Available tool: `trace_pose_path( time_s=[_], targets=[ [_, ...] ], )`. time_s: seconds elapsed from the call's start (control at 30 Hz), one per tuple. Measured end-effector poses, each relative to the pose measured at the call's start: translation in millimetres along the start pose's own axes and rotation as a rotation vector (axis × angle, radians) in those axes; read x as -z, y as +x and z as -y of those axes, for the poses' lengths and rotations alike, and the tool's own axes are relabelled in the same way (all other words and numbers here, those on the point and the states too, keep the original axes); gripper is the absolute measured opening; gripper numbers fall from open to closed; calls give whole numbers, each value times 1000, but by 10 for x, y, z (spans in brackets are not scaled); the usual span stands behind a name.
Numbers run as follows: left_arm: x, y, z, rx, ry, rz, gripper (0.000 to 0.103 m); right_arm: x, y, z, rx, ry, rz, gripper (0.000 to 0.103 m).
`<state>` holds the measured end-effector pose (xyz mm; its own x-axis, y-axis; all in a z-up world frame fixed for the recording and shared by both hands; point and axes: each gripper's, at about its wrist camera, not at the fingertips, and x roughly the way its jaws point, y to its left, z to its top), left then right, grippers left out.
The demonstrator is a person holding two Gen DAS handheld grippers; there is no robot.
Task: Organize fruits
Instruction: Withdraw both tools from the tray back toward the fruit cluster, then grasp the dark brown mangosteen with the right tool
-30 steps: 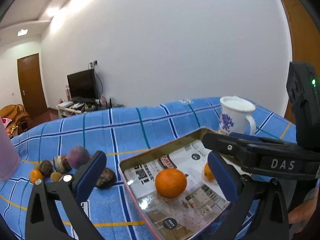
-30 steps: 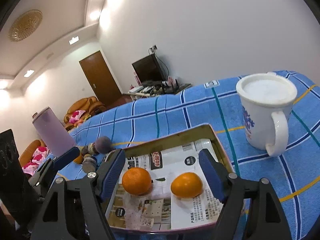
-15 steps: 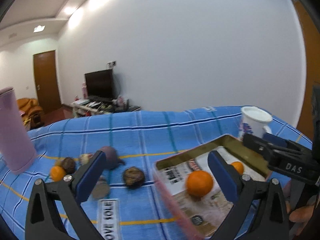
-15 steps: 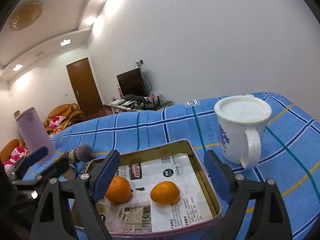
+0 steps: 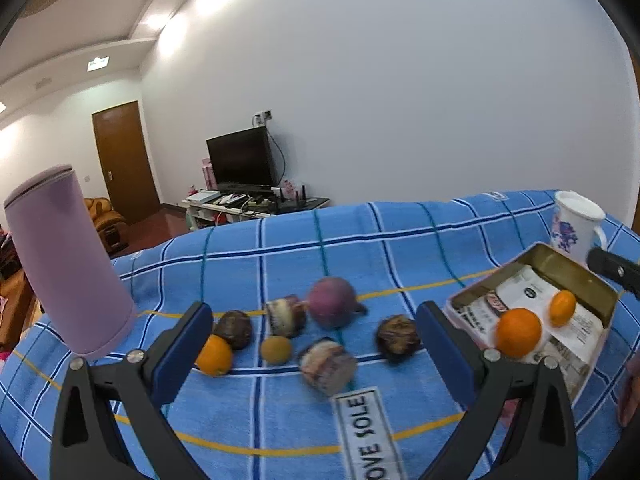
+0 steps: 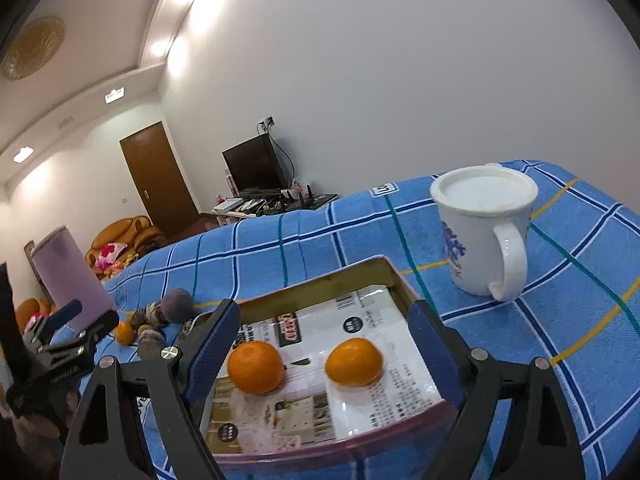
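A shallow metal tin (image 6: 352, 276) lined with printed paper holds two oranges (image 6: 255, 367) (image 6: 353, 361); it also shows at the right of the left wrist view (image 5: 576, 268). Left of the tin, several loose fruits lie on the blue plaid cloth: a small orange (image 5: 214, 356), a purple round fruit (image 5: 332, 302), dark brown fruits (image 5: 236, 328) (image 5: 397, 334) and a small yellowish one (image 5: 275, 349). My left gripper (image 5: 310, 344) is open and empty above these fruits. My right gripper (image 6: 324, 340) is open and empty, its fingers either side of the tin's near end.
A tall lilac bottle (image 5: 68, 256) stands at the left of the cloth. A white mug (image 6: 480, 228) with a lid stands right of the tin. A white label (image 5: 366, 428) lies on the cloth in front of the fruits.
My left gripper has swung left, from over the tin to over the loose fruits. My right gripper has barely moved and stays open at the tin.
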<state>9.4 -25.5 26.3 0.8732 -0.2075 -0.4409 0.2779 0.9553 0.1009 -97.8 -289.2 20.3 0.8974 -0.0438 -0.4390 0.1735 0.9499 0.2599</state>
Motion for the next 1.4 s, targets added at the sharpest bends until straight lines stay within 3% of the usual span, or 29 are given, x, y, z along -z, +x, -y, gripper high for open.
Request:
trace_pose_path(
  time_s=[0.4,0.67,0.77,0.83,1.07,1.17,1.33,1.4],
  targets=[
    [68,62,-381,-8,-100,-15,103,80,148,-314,12,-30,-61,87],
    [93,161,-618,-73,-132,-74,103,11,128,-653,-18,-100,-48,86],
    [104,211,-739,-124,-132,-93,103,-11,156,-766,-40,-133,-73,78],
    [114,241,-832,-150,-144,-115,103,-24,182,-869,-52,-169,-97,73],
    [163,348,-1151,-174,-194,-200,103,-93,391,-1352,-153,-331,-214,73],
    [197,386,-1234,-168,-227,-227,103,-33,627,-1691,-132,-501,-279,73],
    [224,424,-1209,-147,-222,-253,103,81,1072,-1936,-126,-663,-403,72],
    [209,411,-1192,-153,-210,-246,103,132,1220,-1996,-109,-731,-439,65]
  ],
)
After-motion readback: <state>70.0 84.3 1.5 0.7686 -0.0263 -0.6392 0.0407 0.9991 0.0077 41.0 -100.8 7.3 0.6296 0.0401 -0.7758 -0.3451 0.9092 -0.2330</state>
